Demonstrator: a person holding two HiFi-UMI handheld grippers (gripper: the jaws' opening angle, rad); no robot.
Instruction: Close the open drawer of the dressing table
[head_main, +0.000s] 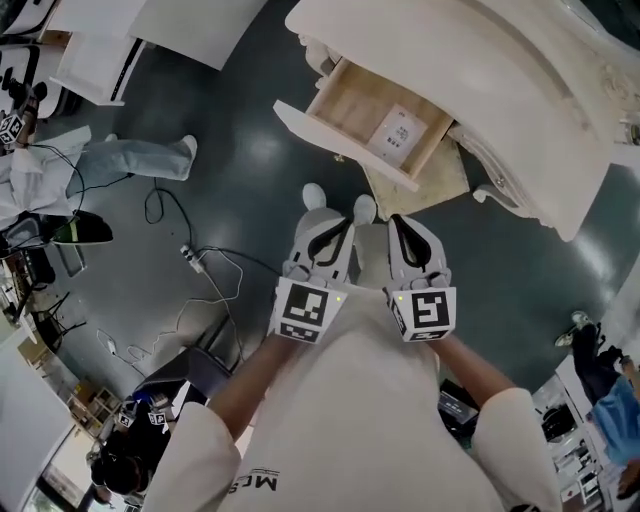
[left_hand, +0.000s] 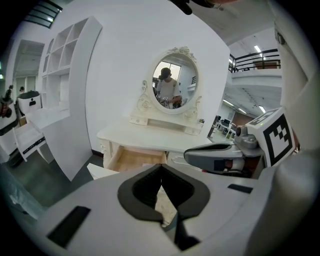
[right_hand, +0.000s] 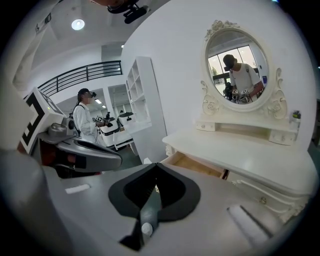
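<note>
The white dressing table (head_main: 520, 90) stands ahead of me with its oval mirror (left_hand: 175, 85). Its left drawer (head_main: 375, 125) is pulled far out, showing a wooden inside with a white card (head_main: 397, 133) lying in it. The same drawer shows as open in the left gripper view (left_hand: 132, 160) and the right gripper view (right_hand: 197, 165). My left gripper (head_main: 343, 228) and right gripper (head_main: 398, 224) are held side by side in front of my chest, well short of the drawer front (head_main: 335, 140). Both are shut with nothing between the jaws.
Cables and a power strip (head_main: 200, 262) lie on the dark floor to my left. A person in white (head_main: 60, 165) sits at the far left, and another stands by a cart (right_hand: 85, 122). White shelf panels (head_main: 150, 30) lean at the back. A beige mat (head_main: 425, 185) lies under the table.
</note>
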